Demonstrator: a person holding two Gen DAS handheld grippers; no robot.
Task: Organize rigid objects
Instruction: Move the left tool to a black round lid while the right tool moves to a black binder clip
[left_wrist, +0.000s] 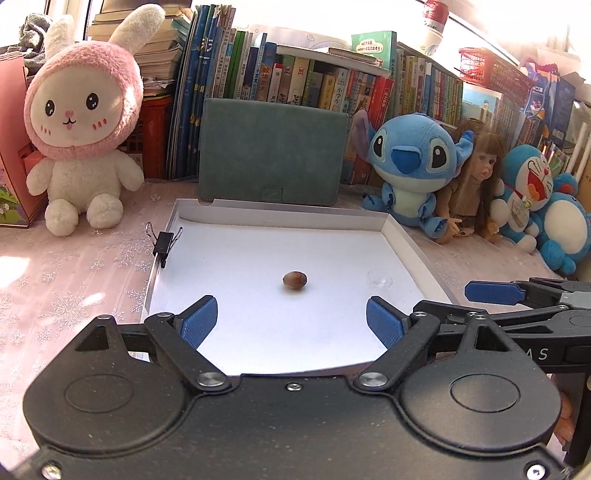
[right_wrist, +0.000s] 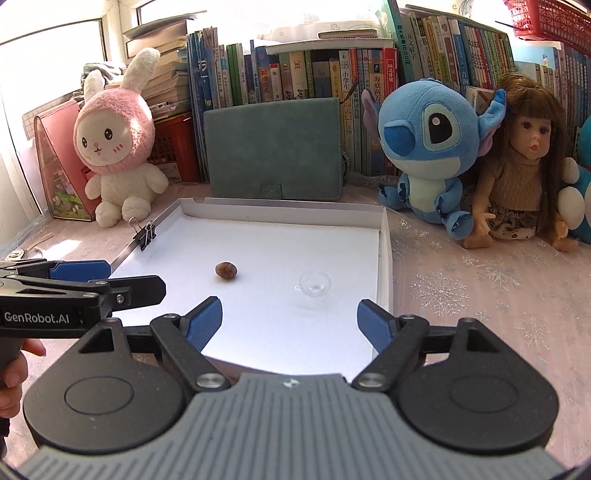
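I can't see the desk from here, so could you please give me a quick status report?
Left gripper and right gripper open, empty. Brown nut and clear glass cup apart in white tray. Binder clip on tray's left rim; nothing in the way.

The left tongs (left_wrist: 291, 323) stand wide apart, blue pads (left_wrist: 199, 321) facing each other with nothing between them, tilted downward. The right tongs (right_wrist: 290, 320) are likewise spread wide and hold nothing, pitched down at much the same angle. The two sit side by side, the right one's arm crossing just beside the left. A hand (right_wrist: 13, 373) wraps the left grip, fingers curled round its handle.
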